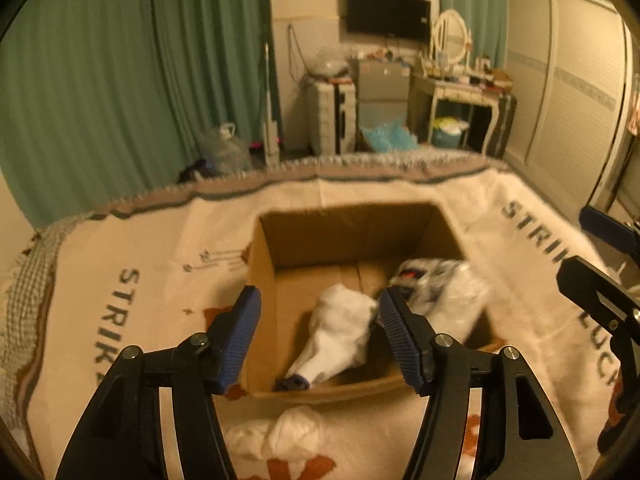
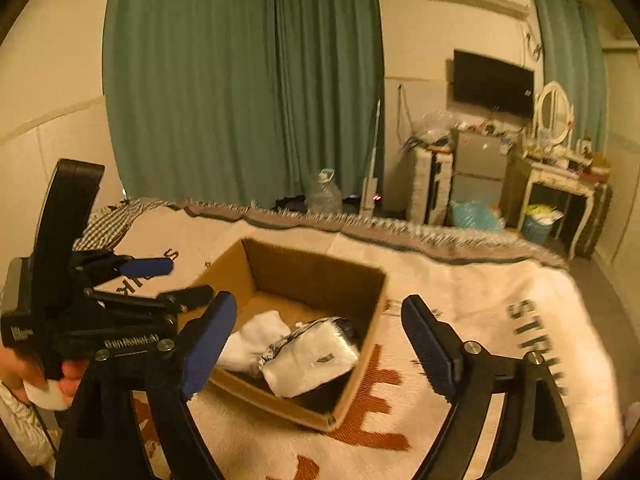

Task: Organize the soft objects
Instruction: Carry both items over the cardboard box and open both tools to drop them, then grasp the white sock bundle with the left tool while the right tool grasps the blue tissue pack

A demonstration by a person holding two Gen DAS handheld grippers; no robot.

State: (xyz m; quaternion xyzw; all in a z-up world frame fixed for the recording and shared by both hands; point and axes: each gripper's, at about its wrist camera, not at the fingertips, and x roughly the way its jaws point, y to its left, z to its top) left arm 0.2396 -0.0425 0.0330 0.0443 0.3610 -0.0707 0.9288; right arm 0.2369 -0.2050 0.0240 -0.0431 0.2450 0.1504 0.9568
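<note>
Bed-sized blanket (image 1: 460,216) first, cream with dark lettering and rust-coloured print, fringed along its far edge, spread flat and carrying everything. Cardboard box (image 1: 304,228) next, open-topped, near the blanket's middle. Inside, toward the right wall, a crinkly plastic-wrapped white pack (image 2: 310,356); just beside it, toward the near-left corner, a white sock (image 1: 340,332) with a dark toe pointing at the near wall. Outside the box, just beside its near wall toward the blanket's near edge, a loose white soft bundle (image 1: 280,434), apparently the piece not yet put away.

Left gripper (image 1: 320,336) spread wide, empty, hovering over the box's near side, bundle below and between its arms. Right gripper (image 2: 320,344) likewise wide apart and empty, above the box's near-right corner.

Probably very light and limp, that bundle: no stiffness, prone to sagging and trailing from the pads, unlikely to slip or break. Best pinched across its thick middle where the folds bunch up, not at a loose end, with a firm close so enough cloth is gathered. Likely risk: snagging the blanket's weave along with it, or draping over the box wall on release.
</note>
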